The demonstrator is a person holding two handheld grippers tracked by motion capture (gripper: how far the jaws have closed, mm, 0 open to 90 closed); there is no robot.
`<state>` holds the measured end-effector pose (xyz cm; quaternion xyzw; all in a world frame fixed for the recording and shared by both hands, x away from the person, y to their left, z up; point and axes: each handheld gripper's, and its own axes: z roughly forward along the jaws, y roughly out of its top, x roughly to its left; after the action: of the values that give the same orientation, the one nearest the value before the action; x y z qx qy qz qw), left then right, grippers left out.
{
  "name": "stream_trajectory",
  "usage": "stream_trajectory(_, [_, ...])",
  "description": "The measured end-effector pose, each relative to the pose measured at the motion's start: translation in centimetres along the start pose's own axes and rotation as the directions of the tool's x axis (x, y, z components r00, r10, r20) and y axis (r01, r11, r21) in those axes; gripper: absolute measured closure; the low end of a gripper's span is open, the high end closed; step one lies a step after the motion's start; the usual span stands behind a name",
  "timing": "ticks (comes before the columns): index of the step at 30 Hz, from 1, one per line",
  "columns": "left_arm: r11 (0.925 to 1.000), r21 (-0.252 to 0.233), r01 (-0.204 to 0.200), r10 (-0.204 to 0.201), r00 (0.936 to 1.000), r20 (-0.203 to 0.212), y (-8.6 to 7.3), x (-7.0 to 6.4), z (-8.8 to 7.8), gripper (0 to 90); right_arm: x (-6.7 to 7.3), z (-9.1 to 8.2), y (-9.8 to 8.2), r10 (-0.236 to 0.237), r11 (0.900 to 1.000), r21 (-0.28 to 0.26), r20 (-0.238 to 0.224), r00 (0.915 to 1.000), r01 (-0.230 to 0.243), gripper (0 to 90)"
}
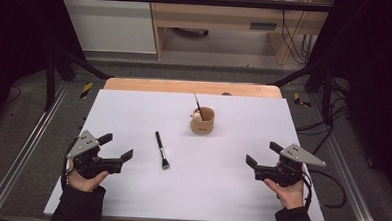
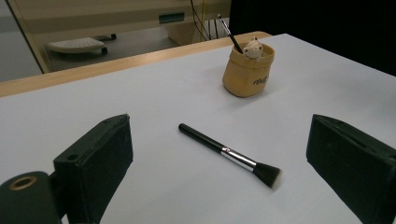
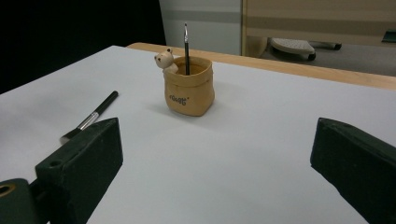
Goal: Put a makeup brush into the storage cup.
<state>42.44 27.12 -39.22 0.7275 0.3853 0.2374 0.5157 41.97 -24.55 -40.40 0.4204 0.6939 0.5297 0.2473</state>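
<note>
Brush (image 1: 161,150) is laid flat on surface (image 1: 134,113); left claw (image 1: 116,147) and right claw (image 1: 262,154) are held released, nothing grasped.

Grey floor (image 1: 28,118), wooden desk (image 1: 213,16), dark surroundings.

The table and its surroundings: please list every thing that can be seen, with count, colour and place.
Table: one, white top with a wooden far edge, centre of the high view.
Makeup brush: one, black handle, silver ferrule, dark bristles, lying flat left of centre, bristles toward the person.
Pot: one, tan, shaped like a small sack, standing beyond centre.
Bear figure: one, cream, at the pot's rim.
Thin brush: one, black, standing in the pot.
Wooden furniture: light brown, beyond the table.
Cables: several, black, far right floor.
Left gripper: one, black, near left, jaws apart.
Right gripper: one, black, near right, jaws apart.
</note>
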Motion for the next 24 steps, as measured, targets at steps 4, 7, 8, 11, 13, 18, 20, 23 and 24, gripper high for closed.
stream_trajectory(4, [1.0000, -0.002, 0.002, -0.002, 1.0000, -0.001, -0.03, 0.06, -0.05, 6.6, 0.09, -0.39, -0.37, 0.002, 1.000, 0.004, 0.002, 1.0000, -0.002, 2.8])
stream_trajectory(7, [1.0000, 0.000, -0.001, 0.001, 1.0000, -0.002, -0.04, 0.08, -0.07, 6.6, 0.10, -0.40, -0.47, -0.004, 1.000, 0.001, 0.007, 1.0000, 0.004, 2.7])
stream_trajectory(8, [1.0000, 0.001, -0.001, 0.001, 1.0000, -0.003, -0.08, 0.11, -0.06, 6.6, 0.12, -0.39, -0.49, -0.003, 1.000, 0.004, 0.007, 1.0000, 0.003, 2.6])
stream_trajectory(11, [1.0000, -0.001, 0.004, -0.005, 1.0000, -0.004, -0.17, 0.16, 0.03, 6.6, 0.08, -0.38, -0.53, -0.010, 1.000, 0.002, 0.010, 0.9999, 0.010, 2.5])
stream_trajectory(13, [1.0000, 0.000, 0.006, -0.006, 1.0000, -0.004, -0.18, 0.17, 0.05, 6.6, 0.06, -0.41, -0.51, -0.001, 1.000, -0.001, 0.011, 0.9999, 0.001, 2.5])
stream_trajectory(18, [1.0000, 0.001, 0.003, -0.003, 1.0000, -0.006, -0.15, 0.02, 0.13, 6.7, -0.05, -0.54, -0.55, 0.005, 1.000, 0.002, 0.013, 0.9999, -0.005, 2.5])
stream_trajectory(20, [1.0000, 0.003, 0.002, -0.002, 1.0000, -0.007, -0.10, -0.12, 0.28, 6.7, -0.09, -0.57, -0.53, 0.002, 1.000, 0.001, 0.014, 0.9999, -0.002, 2.5])
stream_trajectory(23, [1.0000, 0.008, 0.002, -0.002, 1.0000, -0.005, -0.09, -0.25, 0.46, 6.7, -0.07, -0.61, -0.49, 0.003, 1.000, 0.001, 0.017, 0.9999, -0.003, 2.5])
stream_trajectory(24, [0.9999, 0.014, -0.004, 0.004, 1.0000, -0.003, -0.06, -0.31, 0.52, 6.7, -0.07, -0.63, -0.46, 0.004, 1.000, -0.001, 0.019, 0.9998, -0.004, 2.5])
